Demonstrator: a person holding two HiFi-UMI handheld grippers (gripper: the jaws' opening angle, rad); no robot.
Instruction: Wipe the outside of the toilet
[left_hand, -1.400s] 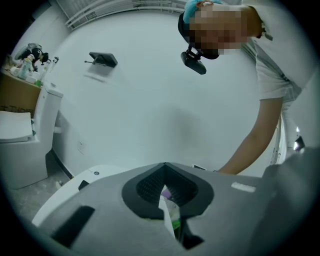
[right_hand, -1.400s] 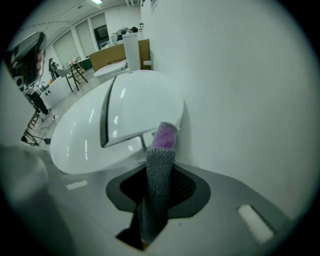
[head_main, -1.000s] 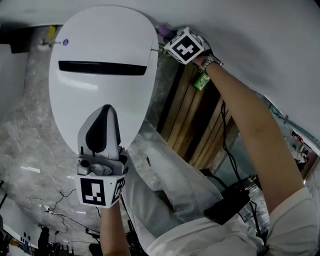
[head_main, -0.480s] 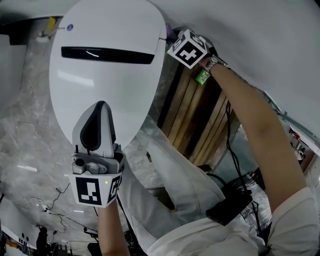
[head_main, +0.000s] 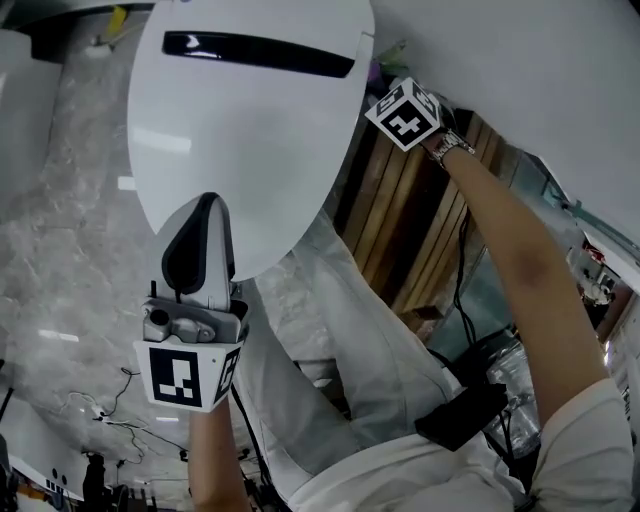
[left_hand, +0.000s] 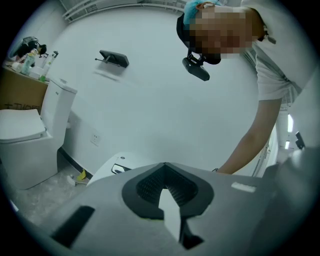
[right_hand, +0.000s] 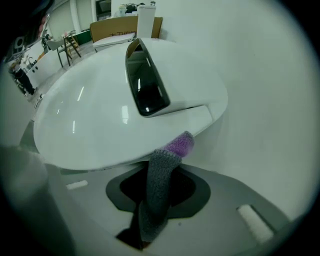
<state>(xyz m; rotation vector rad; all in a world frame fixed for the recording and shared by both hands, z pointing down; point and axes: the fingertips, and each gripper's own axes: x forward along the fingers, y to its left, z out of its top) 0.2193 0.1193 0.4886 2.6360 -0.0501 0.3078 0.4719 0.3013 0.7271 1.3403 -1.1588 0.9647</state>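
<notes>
The white toilet (head_main: 250, 140) has its lid shut, with a black strip (head_main: 258, 55) across the back. My right gripper (head_main: 402, 110) is at the toilet's rear right side, close to the wall. It is shut on a grey and purple knitted cloth (right_hand: 159, 190), and the cloth's purple tip (right_hand: 181, 144) presses under the lid's rim (right_hand: 150, 155). My left gripper (head_main: 203, 210) hovers over the front of the lid, shut with nothing in it. In the left gripper view only a bit of the lid (left_hand: 111, 167) shows past the gripper (left_hand: 167, 187).
Brown wooden slats (head_main: 400, 230) stand right of the toilet, by the white wall (head_main: 520, 60). The floor is grey marble (head_main: 60, 250) with thin cables (head_main: 110, 420). A second toilet (left_hand: 25, 140) and a black wall holder (left_hand: 114, 58) show in the left gripper view.
The right gripper with the cloth has slid forward along the toilet's right side, from behind the black strip to in front of it. The left gripper stays over the lid's front.
</notes>
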